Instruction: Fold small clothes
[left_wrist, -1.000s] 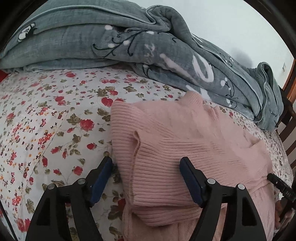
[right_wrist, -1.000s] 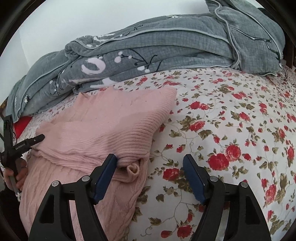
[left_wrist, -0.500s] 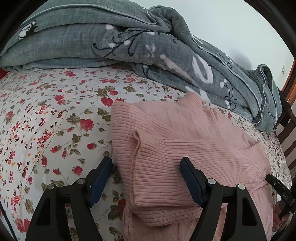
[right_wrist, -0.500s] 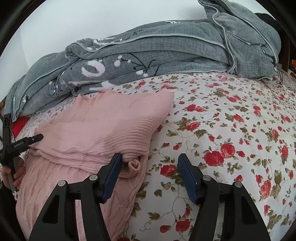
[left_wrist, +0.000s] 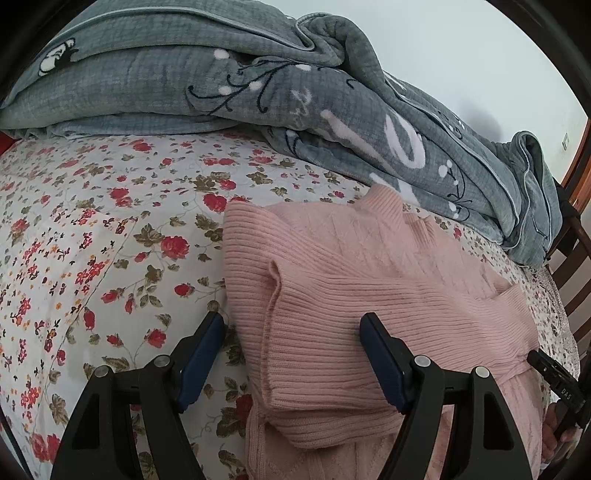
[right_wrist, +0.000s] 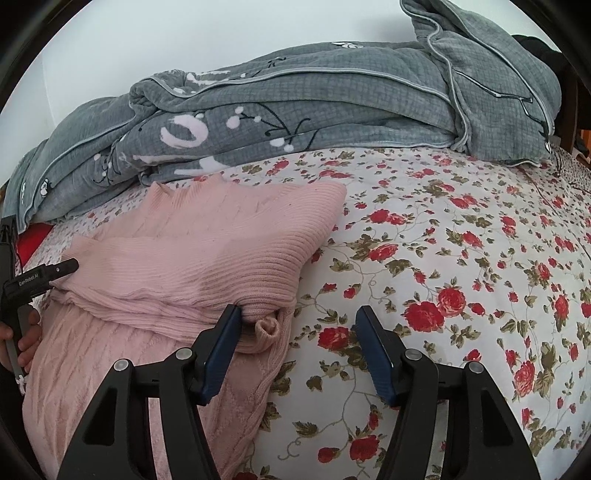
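Only the right view shows the sweater's rolled cuff; both tongs gape, holding nothing.

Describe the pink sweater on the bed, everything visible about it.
The pink sweater is a soft knit, ribbed across the folded-over upper layer and cable-patterned on the body beneath. It lies partly folded on the floral bedsheet, its far edge close against the grey quilt. A rolled cuff pokes out at the near right corner. The left gripper and right gripper each straddle a near corner with jaws apart; one blue pad of each rests against the knit, neither clamping it.
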